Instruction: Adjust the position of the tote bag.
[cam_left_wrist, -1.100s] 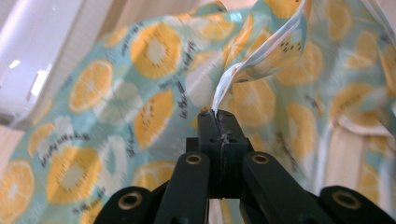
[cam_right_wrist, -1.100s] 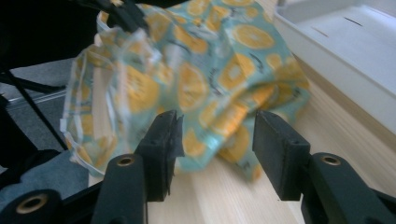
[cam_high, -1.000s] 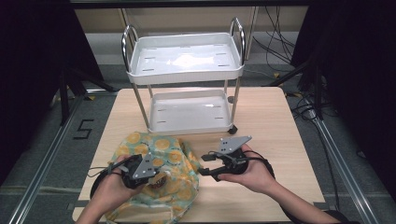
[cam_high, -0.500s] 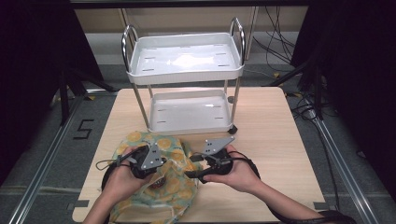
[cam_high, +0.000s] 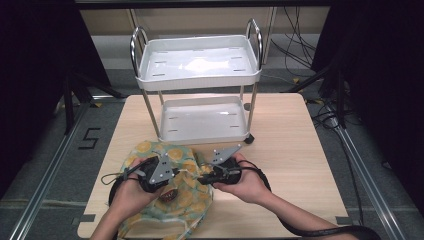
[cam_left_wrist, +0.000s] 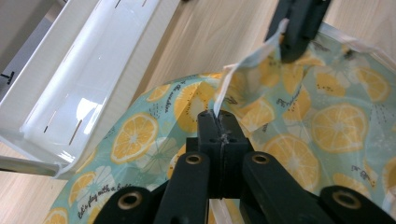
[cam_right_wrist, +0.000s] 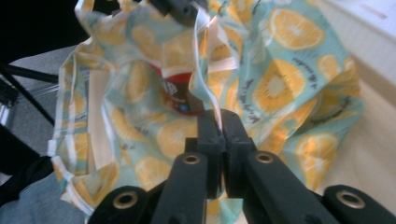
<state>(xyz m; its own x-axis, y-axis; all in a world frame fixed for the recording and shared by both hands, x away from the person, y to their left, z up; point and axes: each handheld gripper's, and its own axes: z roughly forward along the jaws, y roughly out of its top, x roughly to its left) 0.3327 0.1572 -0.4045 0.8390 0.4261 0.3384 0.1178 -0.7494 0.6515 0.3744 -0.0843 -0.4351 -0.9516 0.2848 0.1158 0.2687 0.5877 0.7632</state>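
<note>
At the table's near edge lies one lemon-print bag, with one red-labelled can inside it. Two grippers hold its rim: the left gripper and right gripper each have jaws pressed together on the white hem. Beyond stands one white cart with two trays.
</note>
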